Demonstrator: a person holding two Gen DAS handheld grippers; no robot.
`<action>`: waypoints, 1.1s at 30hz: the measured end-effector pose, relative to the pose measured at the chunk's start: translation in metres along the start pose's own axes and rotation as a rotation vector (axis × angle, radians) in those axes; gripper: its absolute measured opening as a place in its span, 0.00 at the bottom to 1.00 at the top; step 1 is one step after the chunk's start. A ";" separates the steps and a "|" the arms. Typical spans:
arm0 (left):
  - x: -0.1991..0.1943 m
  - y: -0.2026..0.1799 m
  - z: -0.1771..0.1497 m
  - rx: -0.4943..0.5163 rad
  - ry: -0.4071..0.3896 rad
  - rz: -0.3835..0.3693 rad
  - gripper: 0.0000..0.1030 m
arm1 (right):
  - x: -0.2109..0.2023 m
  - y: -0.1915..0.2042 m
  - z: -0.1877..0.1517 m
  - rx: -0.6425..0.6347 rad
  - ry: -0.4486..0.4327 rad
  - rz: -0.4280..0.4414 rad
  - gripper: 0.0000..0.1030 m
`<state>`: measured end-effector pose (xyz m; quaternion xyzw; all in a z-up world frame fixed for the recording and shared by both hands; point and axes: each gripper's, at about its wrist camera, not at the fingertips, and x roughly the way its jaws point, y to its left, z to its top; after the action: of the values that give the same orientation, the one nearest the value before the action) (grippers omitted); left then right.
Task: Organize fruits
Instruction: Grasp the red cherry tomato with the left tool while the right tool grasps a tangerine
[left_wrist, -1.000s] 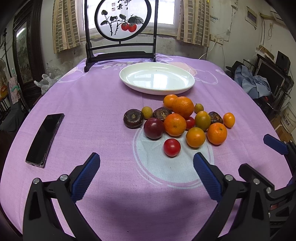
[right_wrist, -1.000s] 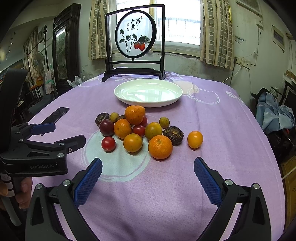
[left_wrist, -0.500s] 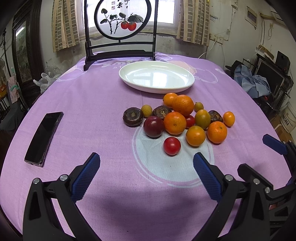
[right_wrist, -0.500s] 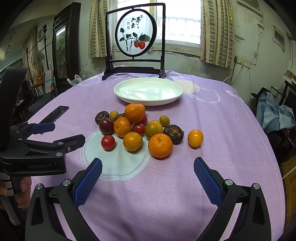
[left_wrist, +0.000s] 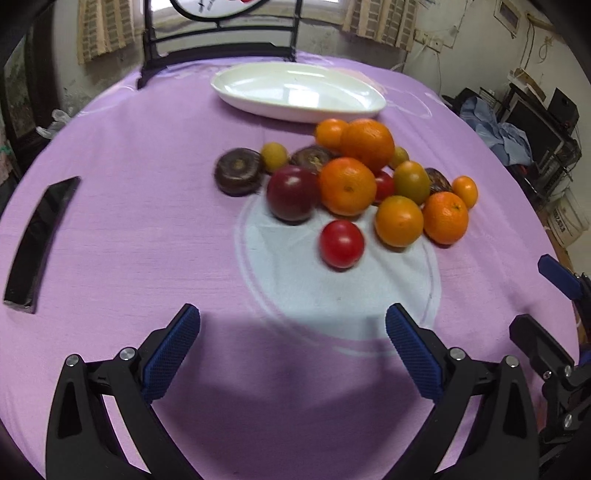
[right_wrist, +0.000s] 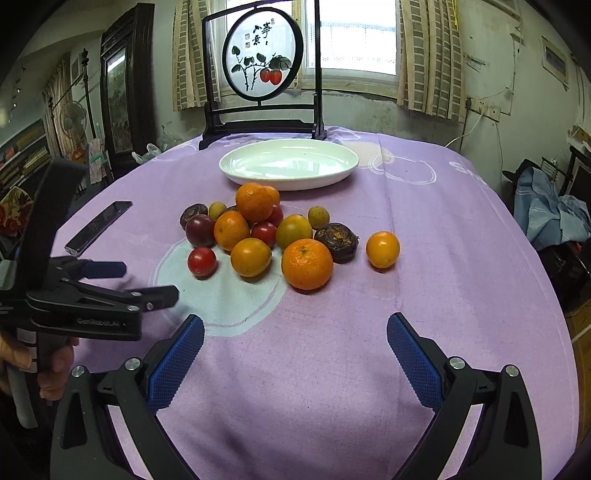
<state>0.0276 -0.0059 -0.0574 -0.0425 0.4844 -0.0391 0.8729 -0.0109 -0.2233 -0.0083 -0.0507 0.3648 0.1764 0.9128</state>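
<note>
White plate (bare), fruits beside

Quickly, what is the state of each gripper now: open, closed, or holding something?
Left gripper: open, holding nothing.
Right gripper: open, holding nothing.

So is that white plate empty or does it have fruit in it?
Empty. The white plate shows only bare glossy surface; all the fruit sits on the tablecloth before it.

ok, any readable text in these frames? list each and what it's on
"GenRobot.AI": side of the left gripper, right wrist view.
Brush characters and small red seals on the round painted screen: visible, too small to transcribe reliably.
White lettering on the purple tablecloth: partial, unreadable.
Print on the white bucket: blurred.
</note>
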 end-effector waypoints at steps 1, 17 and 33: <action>0.004 -0.004 0.003 0.008 0.010 -0.005 0.96 | 0.000 -0.003 0.000 0.007 0.001 0.004 0.97; 0.023 -0.043 0.029 0.144 -0.026 0.010 0.27 | 0.004 -0.028 -0.001 0.079 0.045 0.000 0.97; -0.024 0.003 0.005 0.087 -0.121 -0.064 0.27 | 0.080 0.014 0.031 -0.141 0.233 -0.112 0.90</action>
<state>0.0189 -0.0002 -0.0345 -0.0225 0.4269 -0.0854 0.9000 0.0576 -0.1802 -0.0397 -0.1550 0.4515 0.1433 0.8669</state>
